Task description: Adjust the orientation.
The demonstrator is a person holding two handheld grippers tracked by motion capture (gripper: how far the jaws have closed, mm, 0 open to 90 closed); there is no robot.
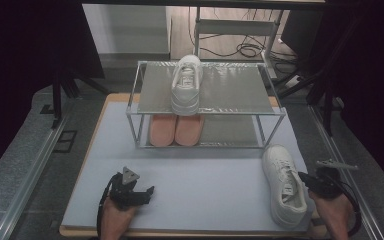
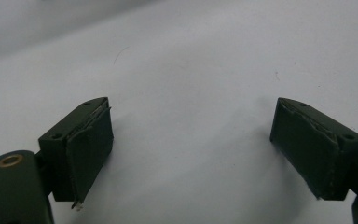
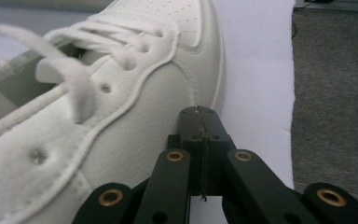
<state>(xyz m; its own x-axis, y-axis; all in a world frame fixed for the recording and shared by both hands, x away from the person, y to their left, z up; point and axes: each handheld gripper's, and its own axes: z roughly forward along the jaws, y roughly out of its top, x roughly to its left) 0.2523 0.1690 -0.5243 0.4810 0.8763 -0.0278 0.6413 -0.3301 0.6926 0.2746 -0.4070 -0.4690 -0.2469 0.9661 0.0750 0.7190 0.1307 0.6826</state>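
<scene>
Right claw is seen clenched, its two jaws pressed flat together with nothing between them, its tip just beside or touching the outer side of a white shoe; contact cannot be told for certain. That shoe lies flat near the right front corner of the worktop, toe pointing away from the person, laces loose over the tongue.

Left claw is held released near the left front edge, jaws well apart over bare worktop, nothing between them.

Farther back, a two-tier rack is set across the middle of the worktop. A matching white shoe rests on its top shelf, and a pink pair sits side by side on the lower shelf.

The step in hand is judged to be the approach to the loose shoe, so that it can be set beside its mate on the top shelf. Before any lift, the right claw must be spread and brought over the collar or side wall, then closed firmly; a shut claw can only nudge. The free space to the right of the shelved shoe is likely the target.
</scene>
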